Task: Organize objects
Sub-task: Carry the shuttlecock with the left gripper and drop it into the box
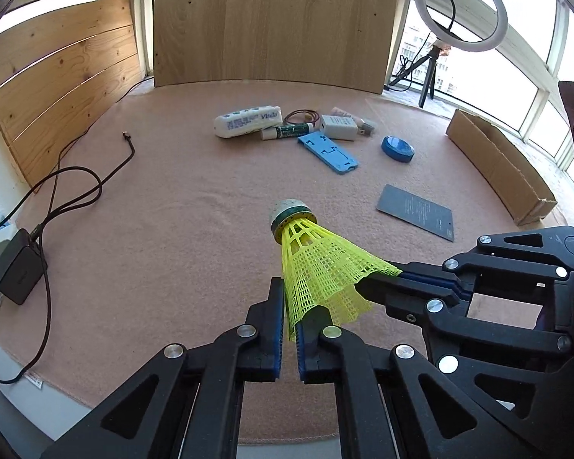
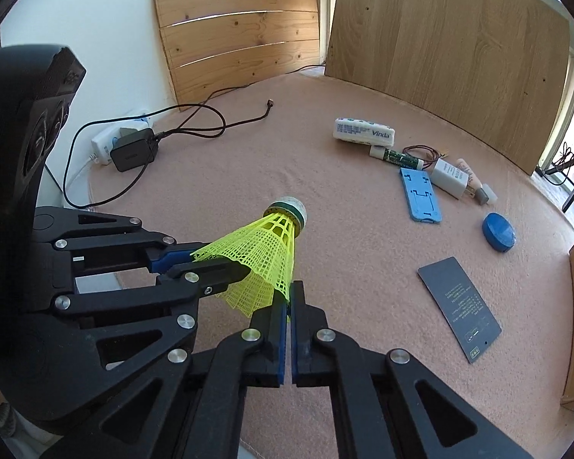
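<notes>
A yellow plastic shuttlecock (image 1: 317,264) with a white cork tip is held above the pink mat, tip pointing away. My left gripper (image 1: 289,306) is shut on the edge of its skirt. My right gripper (image 1: 379,281) comes in from the right and is shut on the skirt's other side. In the right wrist view the shuttlecock (image 2: 268,252) is pinched by my right gripper (image 2: 288,298), and the left gripper (image 2: 214,264) clamps it from the left. Farther back lie a tissue pack (image 1: 247,120), a blue phone stand (image 1: 327,151), a white charger (image 1: 338,127), a green tube (image 1: 287,131), a blue round case (image 1: 398,148) and a dark card (image 1: 415,212).
A cardboard box (image 1: 501,164) stands along the mat's right edge. A black adapter (image 1: 19,271) on a power strip with looping cables (image 1: 76,187) lies at the left. Wooden boards (image 1: 275,23) lean at the back. A ring light on a tripod (image 1: 461,11) stands at the back right.
</notes>
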Motion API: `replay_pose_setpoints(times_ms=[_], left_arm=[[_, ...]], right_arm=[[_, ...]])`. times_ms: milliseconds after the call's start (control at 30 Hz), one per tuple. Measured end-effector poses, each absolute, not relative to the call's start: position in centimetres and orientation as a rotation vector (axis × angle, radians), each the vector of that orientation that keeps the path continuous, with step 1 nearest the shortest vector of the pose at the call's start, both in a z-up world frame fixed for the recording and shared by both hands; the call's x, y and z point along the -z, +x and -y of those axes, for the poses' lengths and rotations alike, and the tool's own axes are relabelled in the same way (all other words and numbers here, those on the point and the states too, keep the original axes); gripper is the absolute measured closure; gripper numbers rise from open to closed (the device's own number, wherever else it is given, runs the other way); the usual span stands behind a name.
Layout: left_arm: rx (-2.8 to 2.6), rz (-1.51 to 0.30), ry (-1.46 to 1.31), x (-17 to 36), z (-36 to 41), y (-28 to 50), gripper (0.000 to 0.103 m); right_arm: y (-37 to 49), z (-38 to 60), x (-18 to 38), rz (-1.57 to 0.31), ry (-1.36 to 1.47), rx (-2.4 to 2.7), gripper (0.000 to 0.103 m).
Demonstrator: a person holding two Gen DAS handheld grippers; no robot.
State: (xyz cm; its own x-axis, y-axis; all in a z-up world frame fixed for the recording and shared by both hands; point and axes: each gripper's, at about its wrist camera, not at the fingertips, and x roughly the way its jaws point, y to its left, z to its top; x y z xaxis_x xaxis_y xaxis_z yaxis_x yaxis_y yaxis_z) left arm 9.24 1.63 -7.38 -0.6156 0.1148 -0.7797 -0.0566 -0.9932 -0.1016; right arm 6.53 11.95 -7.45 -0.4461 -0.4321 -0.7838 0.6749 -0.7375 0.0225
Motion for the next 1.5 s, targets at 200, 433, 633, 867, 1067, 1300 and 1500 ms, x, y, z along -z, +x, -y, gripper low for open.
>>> replay_pose_setpoints(times_ms=[200, 433, 633, 867, 1067, 1300, 1500], left_arm=[[-2.782, 0.085, -1.257, 4.4, -2.0, 8.5, 0.098], [-2.796, 0.044, -1.232, 2.7, -3.8, 7.9, 0.098], [-2.787, 0.007, -1.216, 2.0, -6.8, 6.9, 0.098], [-2.743, -0.067, -1.171, 1.0, -13.0, 4.5, 0.098], [-2.672, -0.119, -1.12, 0.4, -20.3, 1.7, 0.098], [-2.56, -0.189, -1.072, 0.0, -30.5, -2.0, 0.099], [-2.461, -0.224, -1.062, 0.8, -38.0, -5.1, 0.099]], right_arm=[[5.8, -12.7, 4.8, -0.353, 1.008, 2.239, 0.101], [5.4, -14.7, 3.7, -0.308, 0.972, 2.264, 0.101], [4.8, -17.9, 3.3, -0.264, 0.948, 2.297, 0.101], [3.4, -23.9, 2.8, -0.203, 0.932, 2.376, 0.101], [2.0, -30.4, 2.1, -0.147, 0.933, 2.469, 0.101], [0.1, -39.3, 1.9, -0.043, 0.967, 2.593, 0.101], [-1.3, -45.9, 2.1, 0.036, 1.006, 2.683, 0.101]])
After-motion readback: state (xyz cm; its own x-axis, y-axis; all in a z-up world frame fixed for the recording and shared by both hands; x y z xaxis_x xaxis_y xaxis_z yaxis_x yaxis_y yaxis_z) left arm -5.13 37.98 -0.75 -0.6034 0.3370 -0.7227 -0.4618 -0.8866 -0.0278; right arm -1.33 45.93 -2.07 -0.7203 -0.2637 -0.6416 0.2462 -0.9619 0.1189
